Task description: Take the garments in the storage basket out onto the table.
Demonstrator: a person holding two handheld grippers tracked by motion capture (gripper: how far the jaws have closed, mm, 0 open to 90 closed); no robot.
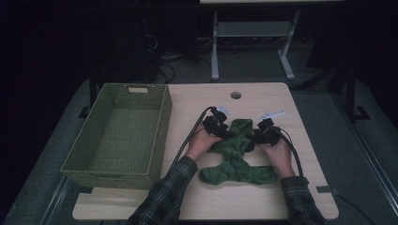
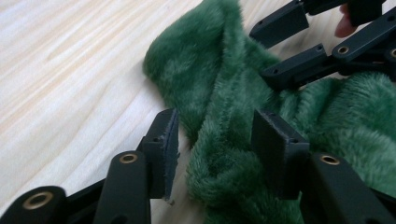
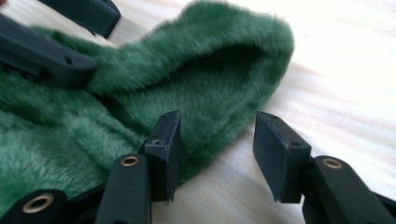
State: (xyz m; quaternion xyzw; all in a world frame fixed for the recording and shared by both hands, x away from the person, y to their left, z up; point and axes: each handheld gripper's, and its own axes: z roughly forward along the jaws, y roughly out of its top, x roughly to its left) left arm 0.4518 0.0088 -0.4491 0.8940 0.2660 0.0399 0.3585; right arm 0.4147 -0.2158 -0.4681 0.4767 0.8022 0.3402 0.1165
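Fingers (image 2: pixel 212 154) astride green fleece (image 2: pixel 224 93)

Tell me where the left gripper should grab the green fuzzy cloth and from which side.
Grip the raised fold of the green fuzzy cloth that already lies between the open jaws of the left gripper, coming from the cloth's left edge. That ridge stands up off the table, so the pads can probably pinch it.

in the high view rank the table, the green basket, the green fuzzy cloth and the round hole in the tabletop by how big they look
1. table
2. green basket, though it sits nearer the camera's left edge
3. green fuzzy cloth
4. round hole, by far the smallest
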